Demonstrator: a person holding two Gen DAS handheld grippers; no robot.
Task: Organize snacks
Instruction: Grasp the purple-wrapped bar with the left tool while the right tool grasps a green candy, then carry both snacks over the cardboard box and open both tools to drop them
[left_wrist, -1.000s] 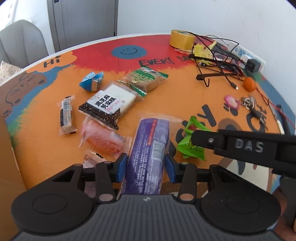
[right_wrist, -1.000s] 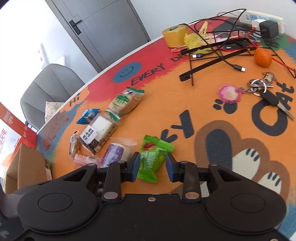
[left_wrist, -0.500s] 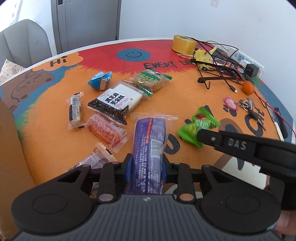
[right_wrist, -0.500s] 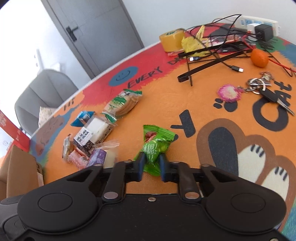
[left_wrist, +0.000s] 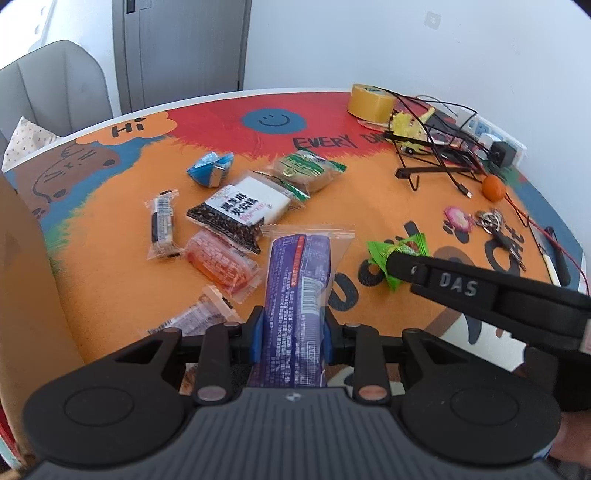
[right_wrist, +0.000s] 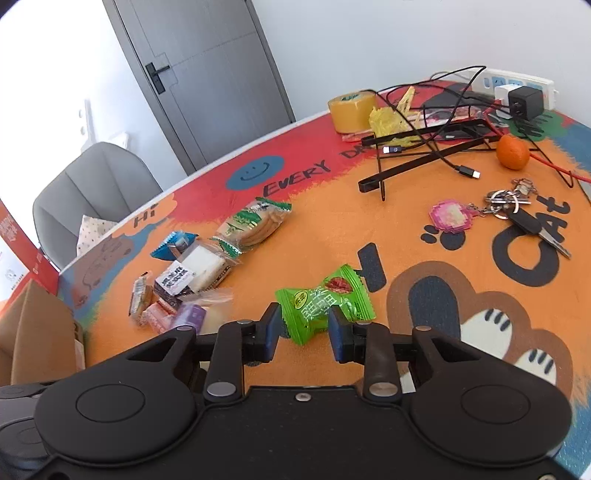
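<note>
Now the left claw (left_wrist: 292, 334) is clamped on a long purple snack pack (left_wrist: 299, 291) with clear crimped ends, which sticks out forward past its blue pads. Right claw (right_wrist: 304, 330): its jaws have just been opening and stand apart around a bright green candy wrapper (right_wrist: 323, 302), twisted at the middle, lying on the orange bench (right_wrist: 424, 206) between the pads.
</note>
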